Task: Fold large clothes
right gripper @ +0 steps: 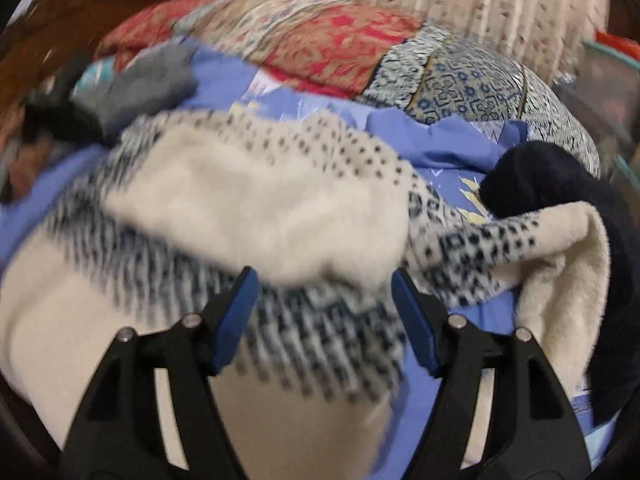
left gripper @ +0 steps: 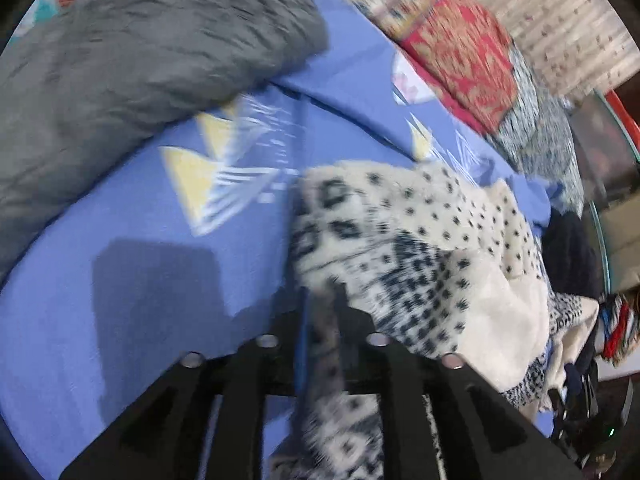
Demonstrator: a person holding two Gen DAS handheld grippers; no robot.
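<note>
**Left gripper pinching the patterned sweater on the bed, right gripper spread above it**

The left gripper [left gripper: 322, 300] has its jaws pressed together on a fold of the sweater [left gripper: 420, 240], a cream knit with dark dots and bands, which runs between the fingers and down past them. The sweater lies bunched on a blue bedsheet [left gripper: 160, 240] printed with yellow and white triangles. A grey blanket [left gripper: 140, 60] is heaped on the sheet at the far left, apart from the sweater. Beyond the sheet sits a red patterned cushion [left gripper: 460, 52], and a dark garment [left gripper: 572, 248] lies at the bed's right edge.

The right gripper [right gripper: 324, 288] has its jaws spread wide, blue pads [right gripper: 236, 320] facing each other, with the sweater [right gripper: 260, 208] under and between them; whether the pads touch the cloth cannot be told through the blur. Its cream inner side is turned up in places. A dark garment [right gripper: 540, 176] rests against the sweater's right end. No basket or box with contents can be made out in either view
</note>
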